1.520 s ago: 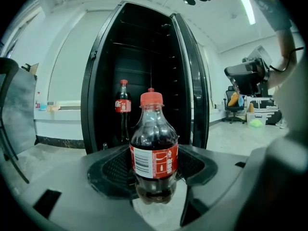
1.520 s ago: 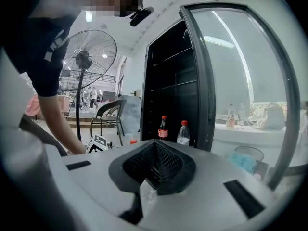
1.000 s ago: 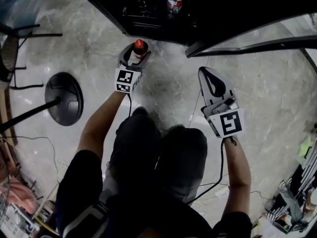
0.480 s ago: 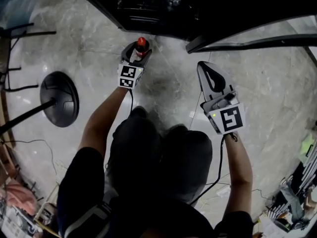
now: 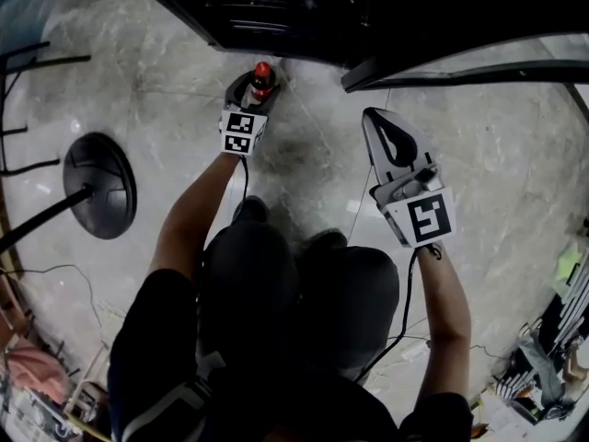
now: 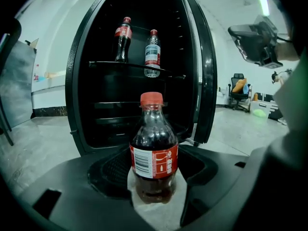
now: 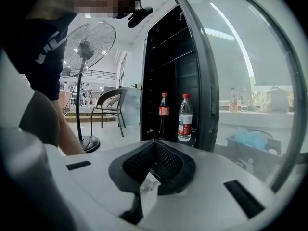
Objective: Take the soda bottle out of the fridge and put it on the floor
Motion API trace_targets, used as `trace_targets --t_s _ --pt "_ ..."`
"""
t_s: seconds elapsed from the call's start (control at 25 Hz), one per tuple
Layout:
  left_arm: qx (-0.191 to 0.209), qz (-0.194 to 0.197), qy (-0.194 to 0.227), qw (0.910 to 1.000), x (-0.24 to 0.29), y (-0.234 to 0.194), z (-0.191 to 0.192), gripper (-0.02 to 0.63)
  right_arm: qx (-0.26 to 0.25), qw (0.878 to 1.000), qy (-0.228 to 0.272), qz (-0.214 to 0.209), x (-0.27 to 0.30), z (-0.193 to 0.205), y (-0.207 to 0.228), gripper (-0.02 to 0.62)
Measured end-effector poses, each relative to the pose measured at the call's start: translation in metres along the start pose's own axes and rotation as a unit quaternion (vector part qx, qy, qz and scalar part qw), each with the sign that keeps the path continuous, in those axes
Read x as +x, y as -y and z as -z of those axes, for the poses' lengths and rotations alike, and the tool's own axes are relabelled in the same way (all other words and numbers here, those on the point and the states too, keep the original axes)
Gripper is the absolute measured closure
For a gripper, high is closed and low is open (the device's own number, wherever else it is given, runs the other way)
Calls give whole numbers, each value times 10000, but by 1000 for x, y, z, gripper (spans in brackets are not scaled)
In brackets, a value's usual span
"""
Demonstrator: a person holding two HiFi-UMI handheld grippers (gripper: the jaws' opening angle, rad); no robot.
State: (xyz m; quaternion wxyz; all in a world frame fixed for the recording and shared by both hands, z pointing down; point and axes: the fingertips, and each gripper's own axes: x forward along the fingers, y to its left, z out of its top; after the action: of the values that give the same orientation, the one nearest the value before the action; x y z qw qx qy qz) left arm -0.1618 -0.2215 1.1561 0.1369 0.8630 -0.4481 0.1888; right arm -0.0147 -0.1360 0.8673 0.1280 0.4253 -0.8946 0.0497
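A small soda bottle with a red cap and red label stands upright just in front of the open black fridge. Its base is at the marble floor. My left gripper is shut on the bottle, with a jaw on either side of its lower body. My right gripper hangs to the right above the floor, shut with nothing in it. Both grippers point towards the fridge.
The fridge's glass door stands open to the right. On a shelf inside are another cola bottle and a water bottle. A standing fan's round base sits on the floor to the left. A chair stands further off.
My left gripper has carried the soda bottle forward, closer to the fridge's foot. The right gripper has barely shifted.
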Motion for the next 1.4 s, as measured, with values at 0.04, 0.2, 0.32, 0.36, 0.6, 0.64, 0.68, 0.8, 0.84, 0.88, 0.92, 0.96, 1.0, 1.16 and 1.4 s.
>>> trace_targets --t_s 0.04,0.2,0.32,0.36,0.6,0.64,0.68,0.8,0.84,0.88,0.92,0.96,1.0,1.16,1.4 --pt "-6 -3 5 10000 3 0 1 302 4 10000 -7 -12 1 1 0 578" --pt "2 -22 21 10000 14 0 6 302 23 10000 6 -25 6 3 2 578" --pt "19 -42 9 10000 20 -1 12 302 -22 10000 4 -33 9 4 2 578" --pt "23 -50 -3 10000 21 -1 14 302 -24 10000 0 -43 10 5 2 578" --pt "101 -77 101 9999 21 -4 19 301 -16 9999 -55 -102 14 10 -3 578" --pt "147 -73 125 9998 20 -3 19 301 -24 9999 -72 -114 14 11 -5 578" --pt "184 -72 148 9997 18 -2 20 301 -32 9999 -89 -131 15 12 -6 578" --pt "219 -79 225 9995 13 -2 24 301 -31 9997 -118 -188 17 14 -10 578" --pt "232 -73 252 9994 11 -2 24 301 -29 9997 -123 -197 18 15 -10 578" --pt "255 -64 277 9993 10 -2 25 301 -26 9997 -126 -202 18 16 -10 578" --pt "279 -60 301 9991 8 -1 26 301 -24 9997 -127 -206 18 17 -11 578" --pt "299 -63 323 9990 6 0 27 301 -23 9997 -127 -211 19 17 -11 578" --pt "321 -72 343 9989 5 0 28 301 -21 9997 -128 -218 19 18 -11 578" --pt "410 -85 361 9985 1 2 31 301 -34 9996 -131 -255 18 19 -14 578" --pt "483 -59 284 9984 0 1 32 299 -31 9996 -159 -238 16 21 -15 578"
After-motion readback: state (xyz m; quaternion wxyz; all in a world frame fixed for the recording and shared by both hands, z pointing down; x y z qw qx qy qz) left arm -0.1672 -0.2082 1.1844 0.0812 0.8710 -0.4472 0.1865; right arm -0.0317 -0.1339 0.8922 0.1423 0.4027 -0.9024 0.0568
